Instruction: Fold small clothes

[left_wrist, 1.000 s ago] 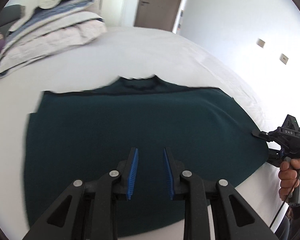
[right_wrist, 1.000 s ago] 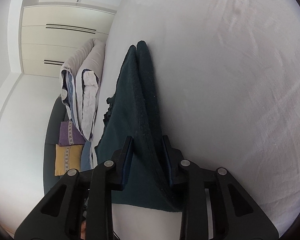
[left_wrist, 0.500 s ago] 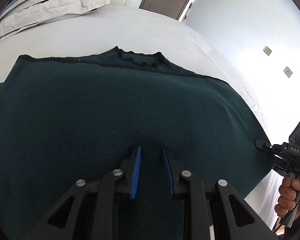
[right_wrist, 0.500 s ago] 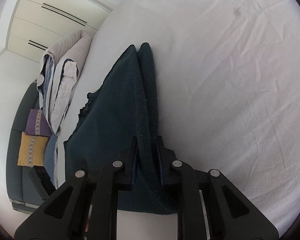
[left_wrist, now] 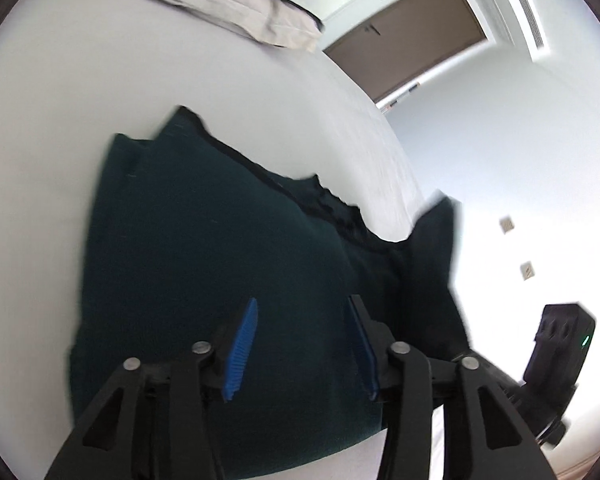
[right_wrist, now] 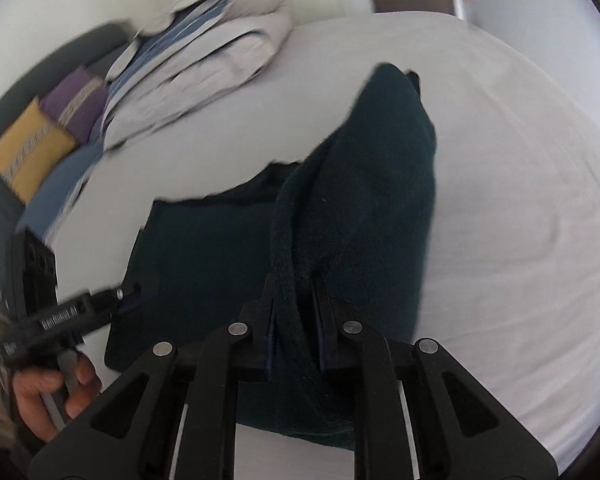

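Dark green sweater (left_wrist: 204, 264) on white bed (left_wrist: 60, 120); mustard cushion (right_wrist: 28, 152); purple cushion (right_wrist: 76, 100)

Sweater (right_wrist: 220, 240) lies on bed (right_wrist: 520, 240), pillows (right_wrist: 204, 60) behind

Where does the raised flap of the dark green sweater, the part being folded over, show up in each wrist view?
Left wrist: the raised flap stands at centre right, above the flat sweater, with the open left tongs below.
Right wrist: the flap fills the centre, its edge clamped in the right tongs.
Shared landmark: the folded bedding, top of the left view, upper left of the right.
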### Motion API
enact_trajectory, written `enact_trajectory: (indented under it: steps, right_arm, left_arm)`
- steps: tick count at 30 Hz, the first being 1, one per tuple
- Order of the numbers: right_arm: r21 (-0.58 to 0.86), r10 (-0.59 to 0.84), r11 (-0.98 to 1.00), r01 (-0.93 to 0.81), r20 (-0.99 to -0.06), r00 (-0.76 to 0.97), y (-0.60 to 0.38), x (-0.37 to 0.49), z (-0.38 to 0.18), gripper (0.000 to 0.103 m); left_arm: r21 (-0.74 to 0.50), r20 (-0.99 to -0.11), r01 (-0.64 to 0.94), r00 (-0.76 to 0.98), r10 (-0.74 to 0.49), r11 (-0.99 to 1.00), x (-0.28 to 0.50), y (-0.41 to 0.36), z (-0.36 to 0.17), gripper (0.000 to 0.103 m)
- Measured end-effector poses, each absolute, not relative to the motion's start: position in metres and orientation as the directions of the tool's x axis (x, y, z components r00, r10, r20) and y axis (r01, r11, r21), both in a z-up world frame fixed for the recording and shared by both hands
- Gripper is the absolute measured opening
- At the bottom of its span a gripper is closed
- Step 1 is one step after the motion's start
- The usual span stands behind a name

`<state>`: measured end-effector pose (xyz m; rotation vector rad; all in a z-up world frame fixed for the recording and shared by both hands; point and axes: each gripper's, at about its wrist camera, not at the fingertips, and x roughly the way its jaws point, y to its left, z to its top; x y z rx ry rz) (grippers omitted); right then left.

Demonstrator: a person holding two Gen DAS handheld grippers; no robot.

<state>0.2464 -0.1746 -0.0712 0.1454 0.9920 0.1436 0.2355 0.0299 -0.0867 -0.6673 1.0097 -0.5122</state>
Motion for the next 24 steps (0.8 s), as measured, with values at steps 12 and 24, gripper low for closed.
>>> enact_trajectory:
  steps: [12,24]
  right_arm:
    - [0.235,0.264,0.964,-0.123,-0.821,0.505,-0.140,0.238,-0.110,0.014]
    - [0.293,0.342,0.939,-0.178,-0.759,0.554,-0.169,0.138,-0.107,0.050]
  left_arm:
    - [-0.730,-0.627,0.108,0.285,-0.725,0.674,0.266,-0.018,-0.099,0.061]
    - [-0.639,-0.738,0.139,0.167,-0.654,0.756,0.323,-0.069,-0.112,0.040]
